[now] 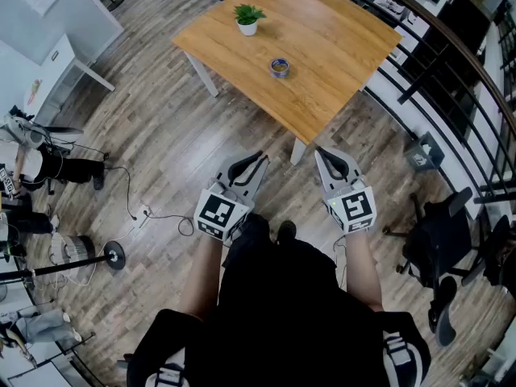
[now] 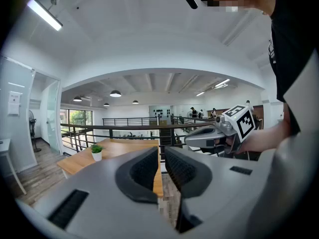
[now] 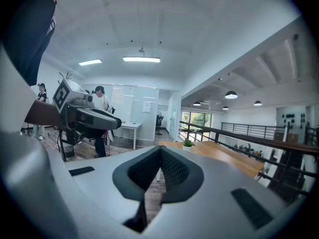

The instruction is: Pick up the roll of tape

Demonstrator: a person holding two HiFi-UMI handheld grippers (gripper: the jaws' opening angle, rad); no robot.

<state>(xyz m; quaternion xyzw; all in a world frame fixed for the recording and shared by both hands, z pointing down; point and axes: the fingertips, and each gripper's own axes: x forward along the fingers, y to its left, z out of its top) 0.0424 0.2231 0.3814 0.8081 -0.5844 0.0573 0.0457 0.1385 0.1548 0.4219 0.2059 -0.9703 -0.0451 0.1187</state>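
In the head view a small roll of tape with a blue rim lies flat near the middle of a wooden table. A person stands a step short of the table and holds both grippers level, well short of its near corner. My left gripper is shut with nothing between its pads, and so is my right gripper. In the left gripper view my left gripper points past the table and the right gripper hangs at the right. The right gripper view has my right gripper before the table; the tape shows in neither gripper view.
A small potted plant stands on the table's far left part. A black railing runs along the right, with a dark office chair beside it. Cables, a white desk and gear lie on the wooden floor at the left.
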